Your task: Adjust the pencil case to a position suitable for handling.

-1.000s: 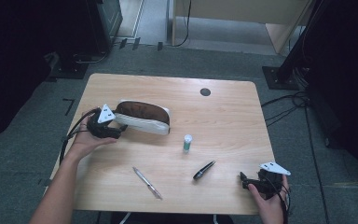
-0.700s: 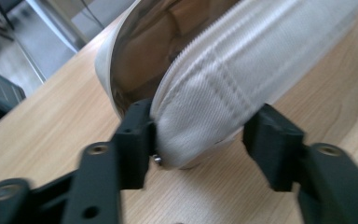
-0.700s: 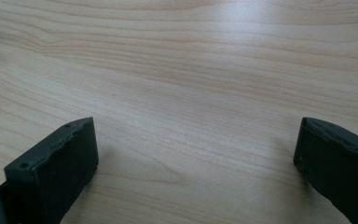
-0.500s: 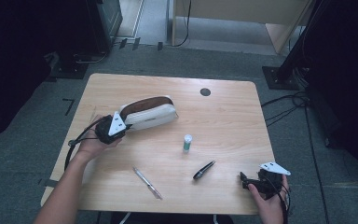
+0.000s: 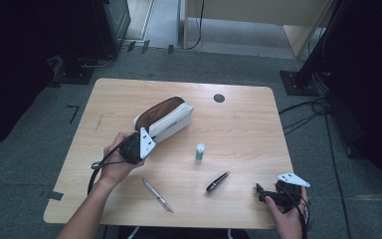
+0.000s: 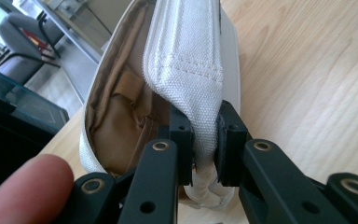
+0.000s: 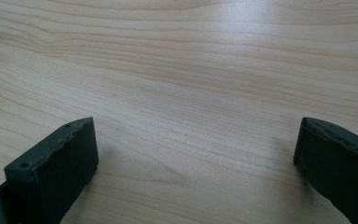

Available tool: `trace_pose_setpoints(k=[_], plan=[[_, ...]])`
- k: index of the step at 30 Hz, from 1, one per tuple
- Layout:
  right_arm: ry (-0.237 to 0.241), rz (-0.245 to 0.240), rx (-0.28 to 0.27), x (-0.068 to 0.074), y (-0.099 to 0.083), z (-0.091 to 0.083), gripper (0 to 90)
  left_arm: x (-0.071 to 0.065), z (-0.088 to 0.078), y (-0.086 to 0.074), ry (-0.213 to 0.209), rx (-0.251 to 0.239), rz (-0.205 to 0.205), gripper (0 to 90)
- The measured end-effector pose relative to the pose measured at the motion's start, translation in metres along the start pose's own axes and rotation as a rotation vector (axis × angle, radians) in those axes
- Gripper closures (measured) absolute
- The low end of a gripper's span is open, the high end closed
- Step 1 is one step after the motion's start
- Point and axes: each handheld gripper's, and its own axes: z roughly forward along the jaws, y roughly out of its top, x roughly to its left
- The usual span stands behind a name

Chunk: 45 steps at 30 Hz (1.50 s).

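1. The left gripper [image 6: 204, 140] has just closed its jaws on the white fabric edge of the pouch [image 5: 165, 117], pads pinching it.
2. The pouch lies open, brown inside, left of the table's [image 5: 243, 129] centre.
3. The right gripper [image 7: 196, 154] gapes wide over bare wood at the near right corner, holding nothing.
4. The table stands on grey carpet.

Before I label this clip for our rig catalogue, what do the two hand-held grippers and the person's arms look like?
Both are black. The left gripper and the right gripper each carry a pale grey three-cornered plate on top and trail a black cable. Seen close in the gripper views, the jaws are matte black blocks on black links with brass-coloured rivets. The forearms are bare, with no sleeves in sight.
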Motion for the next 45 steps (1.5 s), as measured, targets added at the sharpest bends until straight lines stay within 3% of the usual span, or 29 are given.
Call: trace_pose_setpoints(k=[5, 6, 10, 17, 20, 24, 29, 37, 43, 45], plan=[[0.000, 0.001, 0.000, 0.000, 0.000, 0.000, 0.0, -0.023, -0.004, 0.009, -0.012, 0.037, -0.016, 81.0], [0.000, 0.000, 0.000, 0.000, 0.000, 0.000, 0.0, -0.033, -0.005, 0.011, -0.018, 0.054, -0.018, 81.0], [0.000, 0.000, 0.000, 0.000, 0.000, 0.000, 0.0, -0.047, -0.005, 0.014, -0.021, 0.055, -0.018, 81.0], [0.000, 0.000, 0.000, 0.000, 0.000, 0.000, 0.0, -0.060, -0.004, 0.015, -0.070, 0.068, -0.053, 79.2], [0.000, 0.000, 0.000, 0.000, 0.000, 0.000, 0.0, -0.062, -0.003, 0.012, -0.093, 0.077, -0.060, 70.9], [0.000, 0.000, 0.000, 0.000, 0.000, 0.000, 0.0, -0.056, -0.006, 0.010, -0.137, 0.052, -0.149, 55.0], [0.000, 0.000, 0.000, 0.000, 0.000, 0.000, 0.0, -0.041, -0.013, 0.005, -0.227, -0.007, -0.304, 40.9], [0.000, 0.001, 0.002, 0.000, 0.000, 0.000, 0.0, -0.020, -0.030, -0.006, -0.277, -0.023, -0.435, 1.5], [0.000, 0.005, 0.001, 0.000, 0.000, -0.001, 0.5, -0.007, -0.043, -0.024, -0.226, -0.022, -0.476, 0.0], [-0.002, 0.009, -0.008, -0.001, 0.000, -0.002, 8.2, -0.003, -0.046, -0.032, -0.228, -0.026, -0.505, 0.0]])
